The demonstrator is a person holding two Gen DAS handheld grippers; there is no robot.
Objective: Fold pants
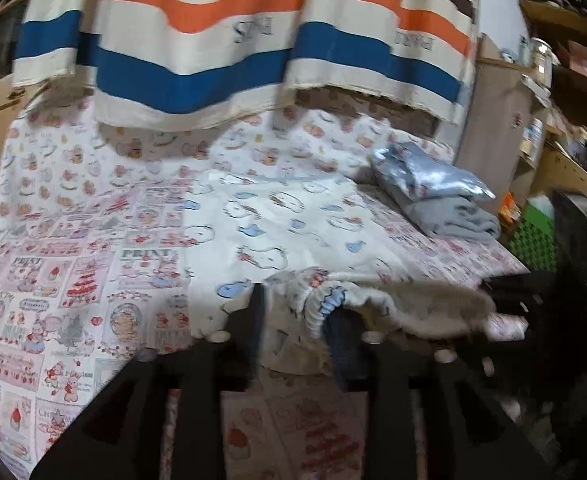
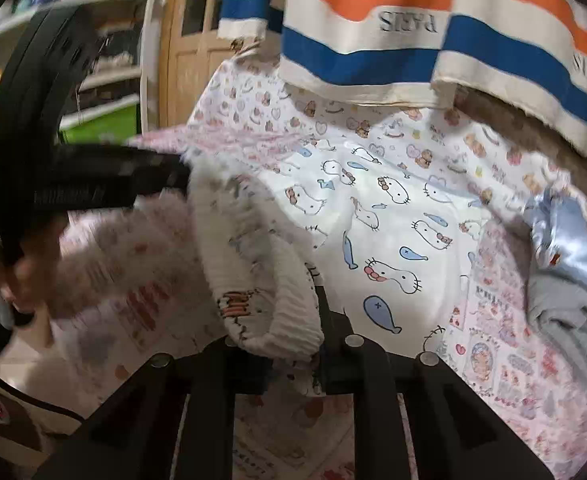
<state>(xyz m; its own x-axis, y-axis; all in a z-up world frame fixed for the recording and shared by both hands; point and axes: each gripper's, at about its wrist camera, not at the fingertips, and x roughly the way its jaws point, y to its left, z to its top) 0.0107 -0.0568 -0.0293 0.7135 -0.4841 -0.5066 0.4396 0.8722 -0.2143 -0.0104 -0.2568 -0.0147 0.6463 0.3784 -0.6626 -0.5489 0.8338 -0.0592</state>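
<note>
White pants [image 1: 277,216] printed with cats and blue whales lie spread on the bed, their ribbed waistband [image 2: 261,280] lifted at the near edge. In the left wrist view my left gripper [image 1: 297,316] has its jaws apart, with the gathered waistband [image 1: 317,296] lying loosely between them. My right gripper [image 2: 289,332] is shut on a fold of the waistband. Each gripper also shows in the other's view: the left gripper [image 2: 165,178] at the cloth's left end with a hand [image 2: 25,260] behind it, and the right gripper [image 1: 493,292] as a dark blur on the right.
The bed sheet [image 1: 53,280] has a pink cartoon print. A folded pile of light blue and grey clothes [image 1: 433,188] [image 2: 565,264] sits at the far right of the bed. A striped towel [image 1: 233,40] hangs above. Shelves [image 1: 553,80] and a green crate [image 1: 533,236] stand to the right.
</note>
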